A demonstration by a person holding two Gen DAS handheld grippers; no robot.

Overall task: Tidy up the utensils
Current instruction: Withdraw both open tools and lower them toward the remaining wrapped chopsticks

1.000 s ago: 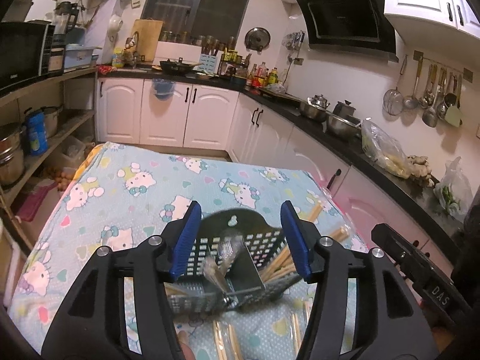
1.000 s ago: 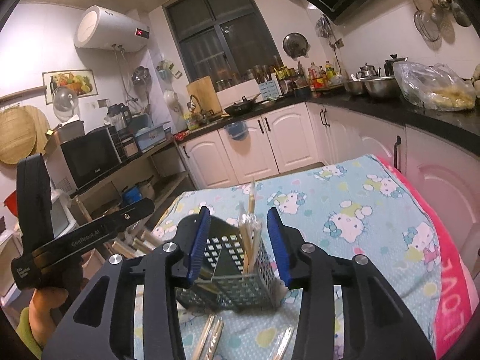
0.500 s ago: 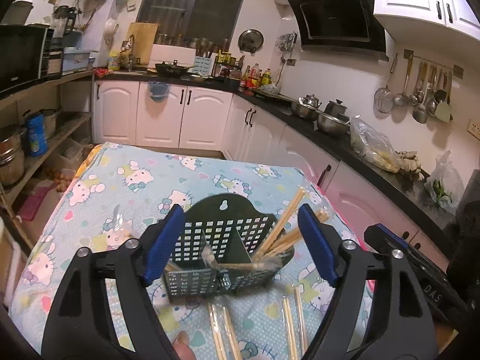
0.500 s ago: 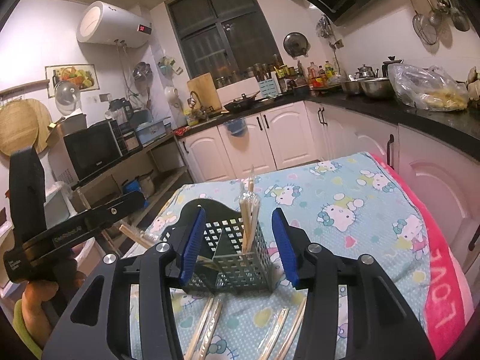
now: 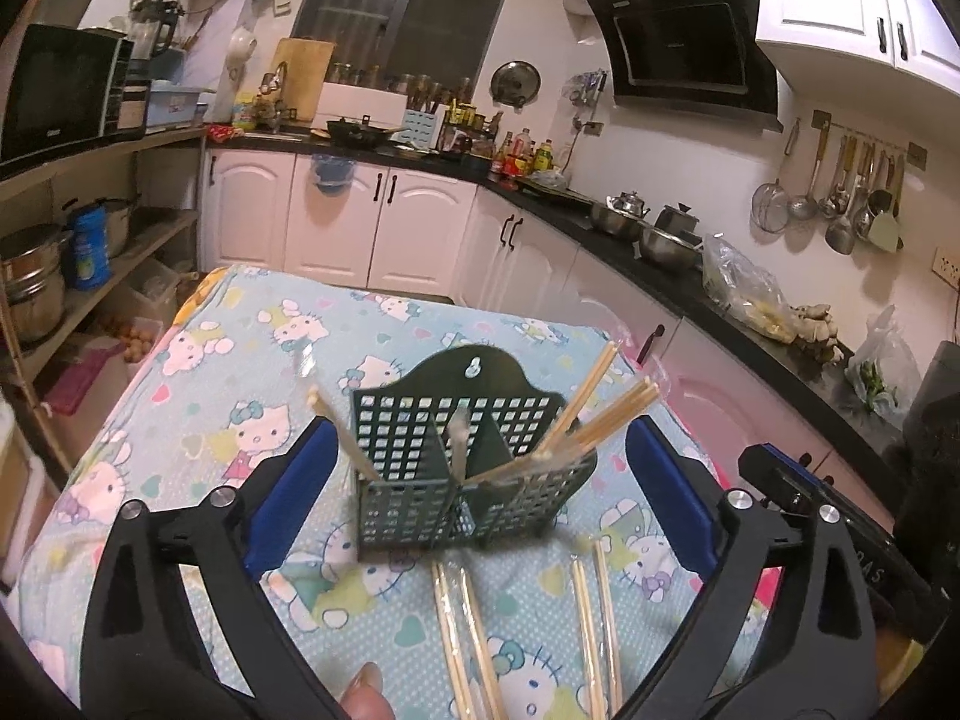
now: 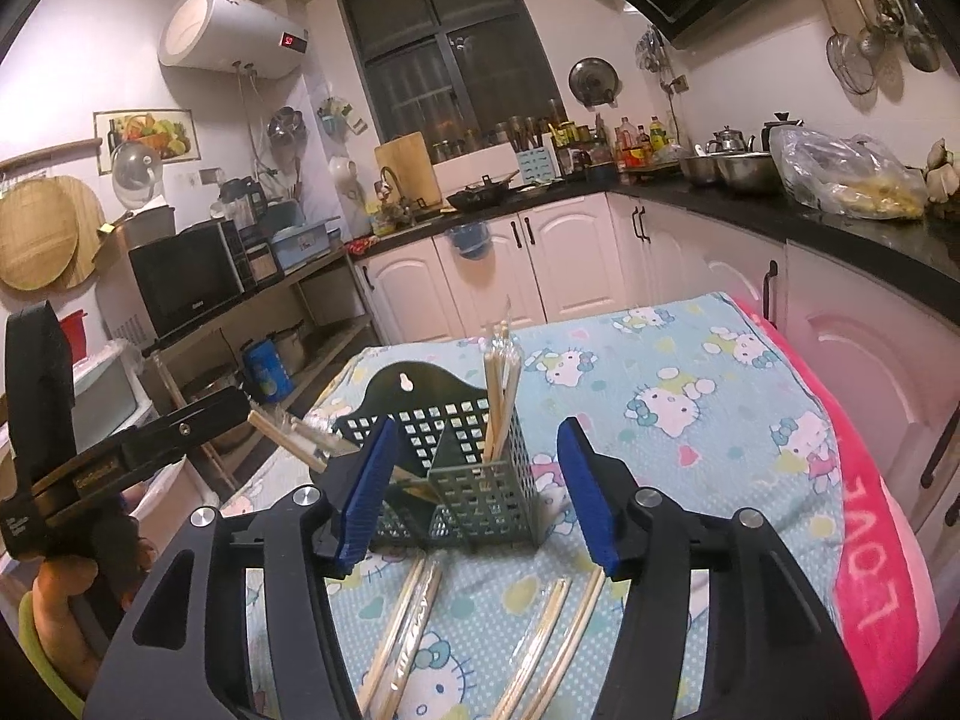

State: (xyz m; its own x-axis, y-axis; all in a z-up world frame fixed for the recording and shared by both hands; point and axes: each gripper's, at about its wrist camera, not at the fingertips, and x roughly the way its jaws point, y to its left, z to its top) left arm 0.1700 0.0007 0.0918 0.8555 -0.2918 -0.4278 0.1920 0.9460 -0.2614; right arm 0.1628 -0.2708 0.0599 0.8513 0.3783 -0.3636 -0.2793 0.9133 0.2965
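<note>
The left gripper [image 5: 477, 480] has just been opening and its blue jaws stand wide, touching nothing. Between them, further off, a green basket [image 5: 468, 468] sits on the cat cloth [image 5: 252, 372] with chopsticks [image 5: 600, 414] leaning inside. 4 wrapped sticks [image 5: 528, 630] lie in front.

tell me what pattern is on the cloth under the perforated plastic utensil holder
Light blue cloth printed with white cartoon cats, hearts and small dots; clearest in the left wrist view.

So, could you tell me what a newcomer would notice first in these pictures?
Probably the dark green slotted utensil basket standing mid-table on the cartoon-cat tablecloth, wrapped chopsticks leaning out of its compartments. More wrapped chopstick pairs lie flat in front of it, between the open blue-padded left gripper and right gripper.
</note>
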